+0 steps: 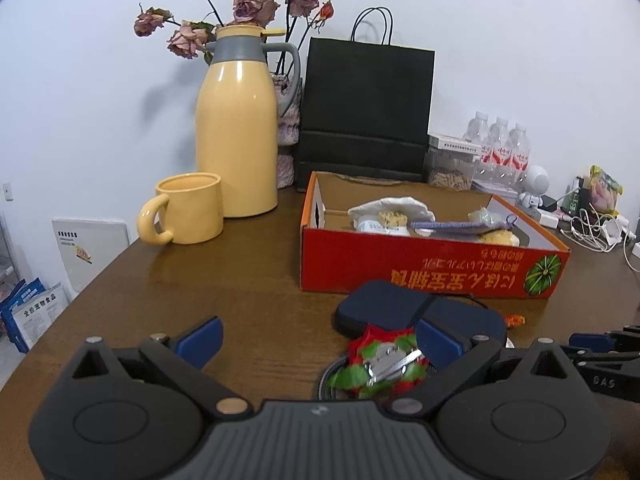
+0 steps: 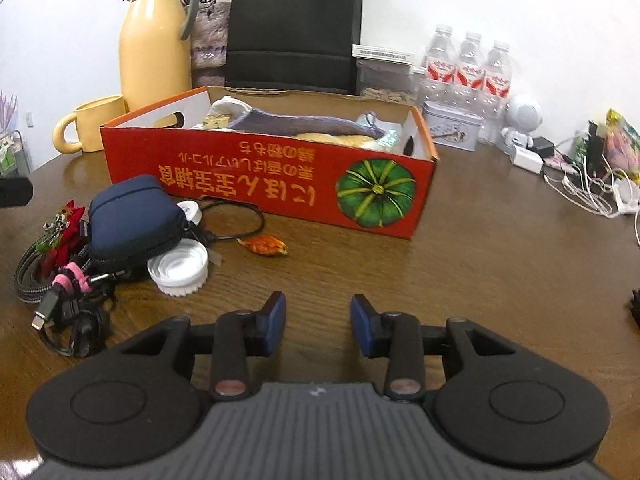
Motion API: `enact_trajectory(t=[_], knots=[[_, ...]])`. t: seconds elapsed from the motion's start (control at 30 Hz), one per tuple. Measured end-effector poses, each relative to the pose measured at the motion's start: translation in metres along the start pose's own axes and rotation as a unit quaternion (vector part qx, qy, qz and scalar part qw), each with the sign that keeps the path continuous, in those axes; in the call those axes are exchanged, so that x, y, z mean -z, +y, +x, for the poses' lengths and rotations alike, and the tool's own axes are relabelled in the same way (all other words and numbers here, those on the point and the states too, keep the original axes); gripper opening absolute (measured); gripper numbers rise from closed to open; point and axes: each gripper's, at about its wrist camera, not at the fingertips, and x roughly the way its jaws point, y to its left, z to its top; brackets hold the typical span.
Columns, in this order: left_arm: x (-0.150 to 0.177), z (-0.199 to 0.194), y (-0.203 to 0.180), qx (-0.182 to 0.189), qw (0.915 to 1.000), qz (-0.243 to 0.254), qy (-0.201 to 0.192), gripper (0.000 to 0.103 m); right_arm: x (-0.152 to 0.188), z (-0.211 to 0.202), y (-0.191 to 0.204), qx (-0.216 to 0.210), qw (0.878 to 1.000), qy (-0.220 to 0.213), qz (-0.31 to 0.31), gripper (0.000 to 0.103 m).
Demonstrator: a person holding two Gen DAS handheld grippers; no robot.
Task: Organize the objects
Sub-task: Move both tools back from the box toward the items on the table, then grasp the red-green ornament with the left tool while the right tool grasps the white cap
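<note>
Red-and-green ornament (image 1: 380,360) lies on the bench (image 1: 248,280) beside the navy pouch (image 1: 416,312), before the red box (image 1: 432,264). Left gripper (image 1: 320,344) fingers spread wide; right gripper (image 2: 318,328) fingers parted, empty. Judged light, crushable; grip its middle.

Right gripper (image 2: 318,326) jaws apart above table (image 2: 480,260); red box (image 2: 264,180) ahead, navy pouch (image 2: 134,220) left

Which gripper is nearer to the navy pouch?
Left. The left gripper is open right at the navy pouch, one finger beside it. The right gripper is open over bare table, away from it.
</note>
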Motion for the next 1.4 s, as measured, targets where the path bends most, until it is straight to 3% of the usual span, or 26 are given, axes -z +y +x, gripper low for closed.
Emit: enact_trajectory(t=[0.2, 0.43, 0.73, 0.8, 1.1, 1.3, 1.37, 1.4], knots=[[0.005, -0.004, -0.001, -0.006, 1.0000, 0.001, 0.006, 0.103, 0.004, -0.011, -0.004, -0.012, 1.000, -0.022, 0.016, 0.043], [0.003, -0.006, -0.005, -0.007, 0.9999, 0.004, 0.006, 0.103, -0.015, 0.005, 0.019, -0.064, 0.997, -0.048, -0.004, 0.046], [0.004, -0.004, -0.002, -0.010, 0.9999, 0.003, 0.012, 0.103, -0.016, 0.012, 0.024, -0.021, 0.999, -0.034, -0.026, 0.045], [0.005, -0.004, -0.003, -0.008, 0.9999, 0.003, 0.012, 0.103, -0.012, 0.015, 0.019, -0.017, 0.999, -0.006, -0.027, 0.043], [0.009, -0.001, -0.011, -0.008, 0.9996, 0.013, 0.022, 0.103, -0.001, 0.003, -0.004, -0.014, 1.000, -0.001, -0.017, 0.044], [0.010, 0.001, -0.012, -0.007, 0.9995, 0.015, 0.025, 0.103, 0.001, -0.003, -0.009, -0.043, 0.999, -0.007, -0.010, 0.046], [0.010, 0.002, -0.013, -0.005, 0.9995, 0.018, 0.026, 0.103, 0.001, -0.004, -0.007, -0.057, 0.998, -0.012, -0.013, 0.042], [0.010, 0.003, -0.014, -0.004, 0.9994, 0.019, 0.027, 0.103, 0.000, -0.004, -0.007, -0.065, 0.998, -0.013, -0.016, 0.029]])
